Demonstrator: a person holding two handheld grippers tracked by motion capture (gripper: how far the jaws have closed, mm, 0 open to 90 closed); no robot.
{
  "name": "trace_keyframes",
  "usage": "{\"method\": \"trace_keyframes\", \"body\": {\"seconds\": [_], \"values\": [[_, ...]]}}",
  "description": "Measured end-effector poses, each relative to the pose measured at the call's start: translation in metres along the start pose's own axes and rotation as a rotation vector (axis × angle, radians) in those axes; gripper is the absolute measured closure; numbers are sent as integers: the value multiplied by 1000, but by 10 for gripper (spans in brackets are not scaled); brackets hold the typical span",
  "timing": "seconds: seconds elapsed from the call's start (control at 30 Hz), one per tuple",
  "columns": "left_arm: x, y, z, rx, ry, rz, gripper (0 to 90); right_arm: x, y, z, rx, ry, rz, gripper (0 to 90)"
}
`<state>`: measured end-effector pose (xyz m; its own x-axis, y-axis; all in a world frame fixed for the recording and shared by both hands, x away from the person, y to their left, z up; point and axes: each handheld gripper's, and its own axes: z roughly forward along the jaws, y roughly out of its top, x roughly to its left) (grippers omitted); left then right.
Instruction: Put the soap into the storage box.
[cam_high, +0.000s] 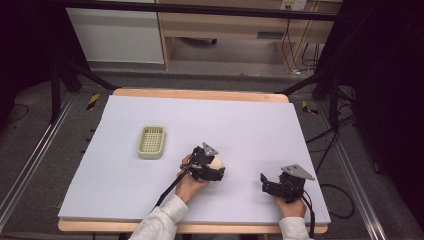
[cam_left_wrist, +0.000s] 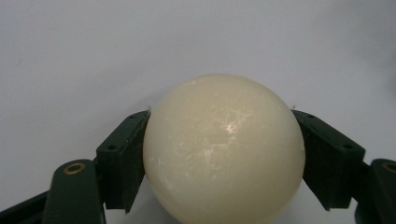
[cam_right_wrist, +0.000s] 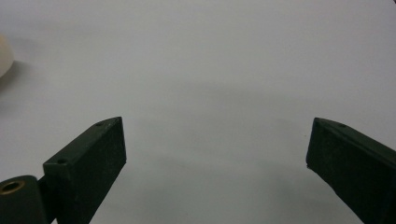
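left gripper (cam_high: 214, 166) low, clamped on the cream ball (cam_left_wrist: 224, 149), seemingly on the table (cam_high: 250, 130); right gripper (cam_high: 264, 182) rests, jaws apart.

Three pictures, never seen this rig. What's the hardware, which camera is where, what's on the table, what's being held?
There is no robot arm here. A person sits at a table and holds a handheld two-jaw gripper in each hand. The high view looks down from above the person's side; the forearms come in from the bottom. The other two pictures come from cameras riding on each gripper, looking along its black jaws.

On the pale sheet covering the table lie a small greenish slotted basket and a cream ball.

The left gripper has its jaws against both sides of the ball, so it is shut on it. The right gripper is open with nothing between its jaws, pointing at bare sheet.
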<state>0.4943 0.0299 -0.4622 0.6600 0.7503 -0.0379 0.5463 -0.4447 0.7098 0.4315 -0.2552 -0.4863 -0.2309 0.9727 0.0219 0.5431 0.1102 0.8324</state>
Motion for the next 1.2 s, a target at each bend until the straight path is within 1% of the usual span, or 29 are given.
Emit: {"method": "trace_keyframes", "body": {"seconds": [0.1,0.13,0.17,0.3,0.5,0.6,0.7,0.8,1.0,1.03,1.07,1.1,1.13,1.17,1.2], "values": [[2,0,-5,7,-6,3,240,0,0,0,1,1,1,53],[2,0,-6,4,-8,-2,240,0,0,0,2,1,0,54],[4,-1,-8,8,-9,2,240,0,0,0,2,0,0,54],[8,-1,-14,4,1,4,240,0,0,0,2,-1,-2,54],[16,-1,-27,-9,10,5,240,0,0,0,2,-1,-1,54],[21,-2,-34,-7,18,12,240,0,0,0,2,-2,-1,54],[26,-2,-39,-11,19,8,240,0,0,0,3,-2,1,55],[31,-3,-44,-10,11,-3,240,0,0,0,4,-3,0,55],[38,-4,-54,-12,30,6,240,0,0,0,3,-5,-4,55],[39,-4,-56,-5,32,13,240,0,0,0,3,-5,-4,55],[40,-4,-56,-14,38,4,240,0,0,0,4,-5,-3,55],[42,-5,-58,-4,39,14,240,0,0,0,4,-6,-4,55],[42,-5,-59,-10,42,5,240,0,0,0,4,-4,-4,55],[45,-6,-61,-1,45,14,240,0,0,0,3,-5,-4,55],[46,-7,-62,-4,48,10,240,0,0,0,3,-5,-4,55]]}}
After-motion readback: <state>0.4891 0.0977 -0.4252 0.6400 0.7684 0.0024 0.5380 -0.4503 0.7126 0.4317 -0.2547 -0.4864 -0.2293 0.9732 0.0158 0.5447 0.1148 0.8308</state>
